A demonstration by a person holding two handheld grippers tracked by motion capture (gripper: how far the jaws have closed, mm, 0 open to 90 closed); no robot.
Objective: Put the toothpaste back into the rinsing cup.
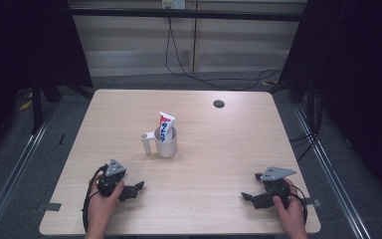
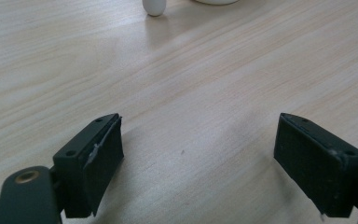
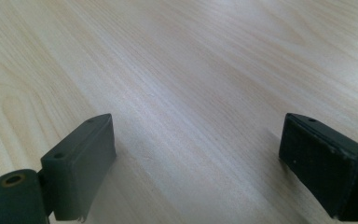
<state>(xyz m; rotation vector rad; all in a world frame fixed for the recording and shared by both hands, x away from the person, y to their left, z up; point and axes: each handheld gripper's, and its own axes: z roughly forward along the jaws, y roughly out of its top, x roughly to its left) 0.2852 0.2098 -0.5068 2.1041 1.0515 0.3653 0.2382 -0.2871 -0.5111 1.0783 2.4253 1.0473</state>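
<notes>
Near the left front corner of the pale wooden counter (image 1: pixel 229 149), a person's left hand (image 1: pixel 101 206) rests on the surface, gripping the left hand-held gripper (image 1: pixel 138 186). Its two black jaws point right and slightly toward the middle. They stand wide apart, with bare wood between them, and they hold and touch nothing. From the left gripper view, the rounded end of a white handle peeks in at the far edge, well ahead of the jaws.

Moving right to the centre of the counter, a white mug (image 1: pixel 165 142) stands upright, its handle (image 1: pixel 146 143) sticking out to the left. A tube of toothpaste (image 1: pixel 166 126), white with red and blue print, stands inside the mug and leans against its far rim, with its top rising above the lip. Farther right and toward the far edge, a small dark round hole (image 1: pixel 219 103) sits in the counter.

Near the right front corner, the person's right hand (image 1: pixel 289 209) holds the right hand-held gripper (image 1: pixel 245 196), its jaws pointing left. They too are spread wide over bare wood, empty and touching nothing.

As a judgement: with the tube seated in the mug and both tools parked well apart from it, either the placing is finished or the work on mug and tube is not yet begun; nothing is in hand.
</notes>
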